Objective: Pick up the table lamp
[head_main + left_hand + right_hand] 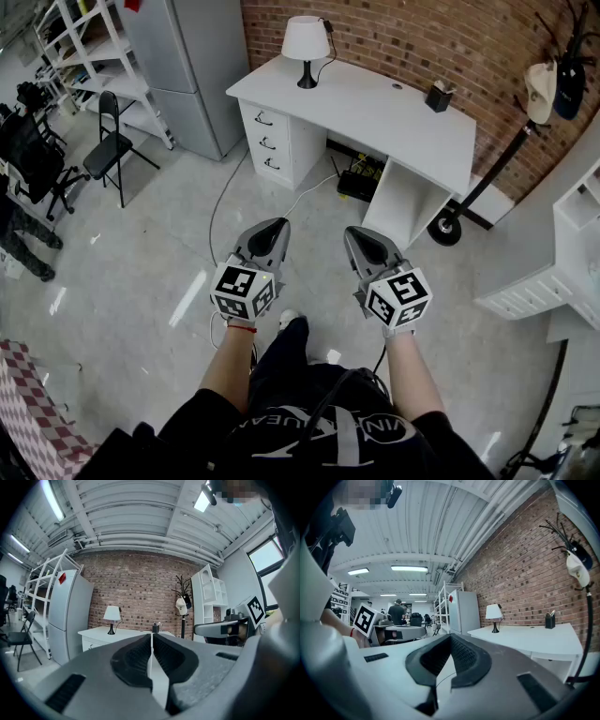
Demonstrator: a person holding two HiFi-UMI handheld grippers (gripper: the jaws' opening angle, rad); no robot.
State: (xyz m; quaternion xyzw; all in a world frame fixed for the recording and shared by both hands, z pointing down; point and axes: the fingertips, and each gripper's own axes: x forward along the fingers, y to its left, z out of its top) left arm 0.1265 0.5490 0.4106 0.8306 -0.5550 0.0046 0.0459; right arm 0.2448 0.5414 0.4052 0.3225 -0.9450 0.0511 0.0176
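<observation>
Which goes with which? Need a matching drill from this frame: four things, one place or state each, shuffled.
1. table lamp
2. black holder
3. folding chair
4. left gripper

A. shut, empty, held over the floor
B. left end of the desk in the head view
C. standing by the white shelving
D. right part of the desk, near the brick wall

Pairs: 1-B, 2-D, 3-C, 4-A

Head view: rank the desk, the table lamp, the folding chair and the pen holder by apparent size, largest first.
desk
folding chair
table lamp
pen holder
Apparent size only; their distances to the camera differ.
</observation>
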